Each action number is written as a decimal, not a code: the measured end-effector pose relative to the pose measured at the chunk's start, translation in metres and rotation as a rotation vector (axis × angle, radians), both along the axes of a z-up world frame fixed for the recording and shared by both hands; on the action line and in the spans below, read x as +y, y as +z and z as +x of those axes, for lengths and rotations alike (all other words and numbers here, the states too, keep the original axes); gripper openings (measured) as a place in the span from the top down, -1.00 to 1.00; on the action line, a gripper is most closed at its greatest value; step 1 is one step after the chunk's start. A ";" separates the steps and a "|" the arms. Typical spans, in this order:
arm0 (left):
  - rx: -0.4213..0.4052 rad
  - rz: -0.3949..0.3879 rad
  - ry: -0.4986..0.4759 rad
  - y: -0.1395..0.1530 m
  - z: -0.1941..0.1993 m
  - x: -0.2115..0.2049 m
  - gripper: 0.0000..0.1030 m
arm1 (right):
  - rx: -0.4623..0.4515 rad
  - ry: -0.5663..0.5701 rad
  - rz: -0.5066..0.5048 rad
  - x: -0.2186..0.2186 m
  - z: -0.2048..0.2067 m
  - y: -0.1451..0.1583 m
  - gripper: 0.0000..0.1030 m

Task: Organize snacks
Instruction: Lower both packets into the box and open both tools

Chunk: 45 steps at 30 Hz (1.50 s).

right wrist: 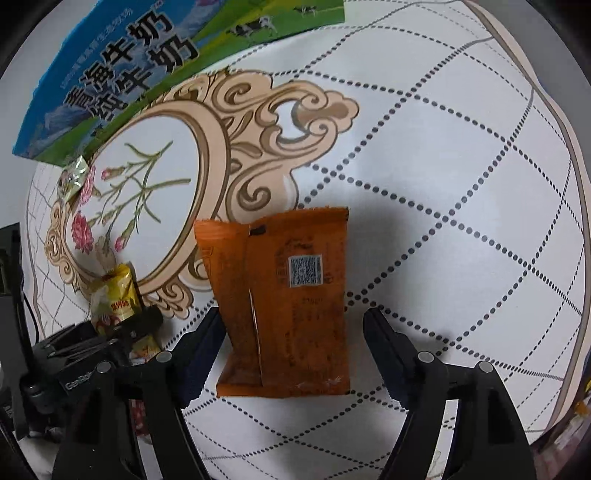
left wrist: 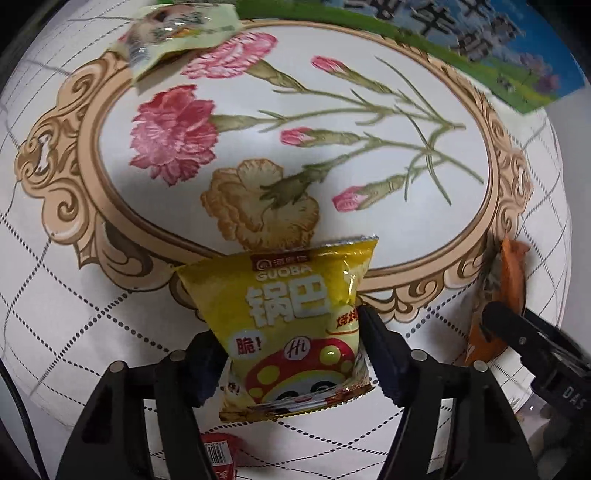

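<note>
A yellow snack bag (left wrist: 291, 325) with white lettering and a red cartoon stands between the fingers of my left gripper (left wrist: 286, 325). Both pads press into its sides and pinch it narrow, so the gripper is shut on it. The right wrist view shows the same yellow bag (right wrist: 118, 295) low on the left. An orange packet (right wrist: 288, 302) lies back side up on the tablecloth, between the fingers of my right gripper (right wrist: 293, 312). The left finger (right wrist: 207, 339) sits at the packet's edge. A strip of cloth shows between the packet and the right finger, so this gripper is open. From the left wrist the orange packet (left wrist: 511, 288) appears at the far right.
A blue and green milk carton box (right wrist: 110, 81) lies at the back of the table. A pale green snack packet (left wrist: 177, 33) rests beside the flower medallion. A red packet (left wrist: 218, 454) shows under the left gripper. The table edge (right wrist: 576, 229) curves along the right.
</note>
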State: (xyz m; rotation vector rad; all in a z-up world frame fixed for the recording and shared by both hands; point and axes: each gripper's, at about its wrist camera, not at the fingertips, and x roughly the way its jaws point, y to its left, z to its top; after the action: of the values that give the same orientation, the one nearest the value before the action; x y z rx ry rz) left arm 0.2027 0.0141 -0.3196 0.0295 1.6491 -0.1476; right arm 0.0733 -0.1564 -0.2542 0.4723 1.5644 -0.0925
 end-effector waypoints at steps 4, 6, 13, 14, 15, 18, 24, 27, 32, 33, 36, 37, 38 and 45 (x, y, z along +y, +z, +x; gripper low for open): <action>-0.053 0.001 -0.012 0.025 -0.008 0.007 0.08 | -0.025 0.026 -0.036 -0.006 0.002 0.003 -0.07; -0.072 -0.005 -0.022 0.036 -0.007 0.006 0.09 | -0.034 0.037 -0.038 -0.002 0.005 0.007 -0.05; -0.193 -0.110 -0.031 0.115 0.014 -0.005 0.10 | -0.145 0.058 0.031 0.000 0.020 0.061 -0.03; -0.205 -0.122 -0.034 0.125 0.018 -0.005 0.10 | -0.171 0.059 0.046 -0.001 0.024 0.074 -0.03; -0.224 -0.145 -0.040 0.141 0.025 -0.007 0.10 | -0.197 0.059 0.059 -0.004 0.030 0.085 -0.03; -0.263 -0.190 -0.055 0.179 0.051 -0.012 0.10 | -0.285 0.069 0.081 -0.010 0.054 0.128 -0.03; -0.336 -0.163 -0.083 0.225 0.128 -0.028 0.10 | -0.411 0.094 0.045 -0.013 0.128 0.192 -0.03; -0.322 -0.121 -0.079 0.214 0.177 -0.031 0.09 | -0.420 0.100 -0.023 -0.011 0.182 0.195 -0.03; -0.270 -0.009 -0.071 0.177 0.231 -0.028 0.09 | -0.330 0.088 -0.076 -0.025 0.252 0.165 -0.03; -0.250 0.004 -0.071 0.168 0.244 -0.028 0.09 | -0.307 0.087 -0.083 -0.028 0.265 0.158 -0.03; -0.192 0.005 -0.061 0.147 0.264 -0.026 0.09 | -0.247 0.078 -0.078 -0.029 0.291 0.125 -0.03; -0.176 0.005 -0.062 0.143 0.268 -0.028 0.09 | -0.233 0.082 -0.075 -0.028 0.298 0.119 -0.03; -0.161 0.009 -0.060 0.137 0.273 -0.028 0.09 | -0.220 0.089 -0.077 -0.026 0.304 0.112 -0.03; -0.063 0.017 -0.068 0.098 0.290 -0.030 -0.15 | -0.128 0.127 -0.080 -0.015 0.323 0.075 -0.81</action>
State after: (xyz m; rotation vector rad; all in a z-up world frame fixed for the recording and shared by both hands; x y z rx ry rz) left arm 0.4932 -0.0163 -0.2214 0.1019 1.5876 -0.1826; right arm 0.3964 -0.1715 -0.1792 0.3093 1.4555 -0.0273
